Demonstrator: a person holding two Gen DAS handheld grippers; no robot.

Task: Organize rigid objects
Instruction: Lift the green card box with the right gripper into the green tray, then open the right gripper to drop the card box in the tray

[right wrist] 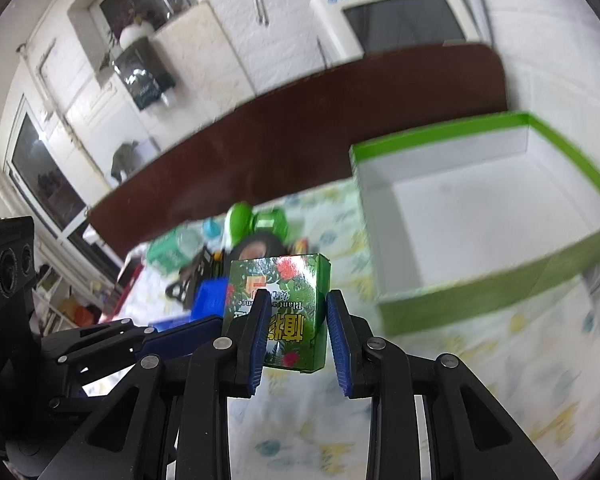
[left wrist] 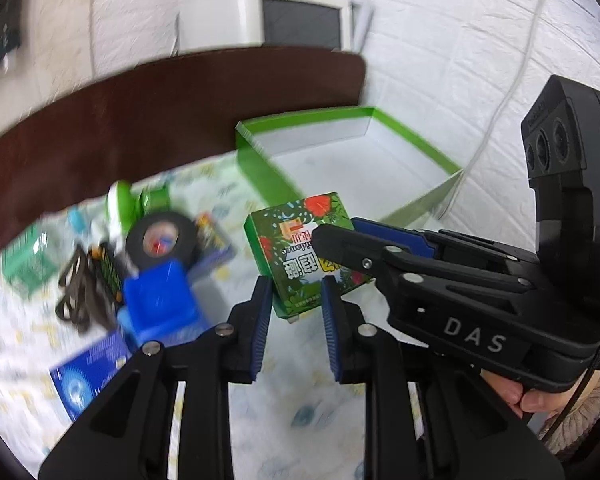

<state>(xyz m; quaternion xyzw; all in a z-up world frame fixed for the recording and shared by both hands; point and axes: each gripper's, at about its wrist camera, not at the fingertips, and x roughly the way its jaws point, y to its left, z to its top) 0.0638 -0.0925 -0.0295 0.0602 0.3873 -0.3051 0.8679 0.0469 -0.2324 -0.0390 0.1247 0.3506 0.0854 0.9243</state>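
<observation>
Left hand-held gripper [left wrist: 293, 304]: jaws parted, nothing between the blue pads, hovering over the patterned tabletop [left wrist: 300, 420]

Right hand-held gripper [right wrist: 295, 318]: jaws partly closed around the green floral carton [right wrist: 278, 312]; left pad looks pressed on the carton face, a sliver of gap shows at the right pad, so firm clamping cannot be confirmed. In left wrist view, same gripper [left wrist: 334, 236] enters from 3 o'clock, with its tip over the carton [left wrist: 304, 252]

Carton: upright between the right jaws in right wrist view, print upside down; whether lifted or resting on the cloth cannot be told. Sits just ahead of the left gripper tips at 12 o'clock in left wrist view

Green-rimmed white box [right wrist: 480, 200]: open top, interior bare, at 2 o'clock from the carton in right wrist view, near but apart from it. Same box [left wrist: 352, 160] at 1 o'clock in left wrist view

Clutter at 9–10 o'clock of the carton, left wrist view, blurred: black tape roll [left wrist: 162, 240], blue bin [left wrist: 160, 304] touching the roll's near side, black tangled item [left wrist: 78, 292], blue-and-white packet [left wrist: 88, 376], green-white object [left wrist: 120, 204]

Dark brown board [left wrist: 160, 112] along the far edge of the tabletop
</observation>
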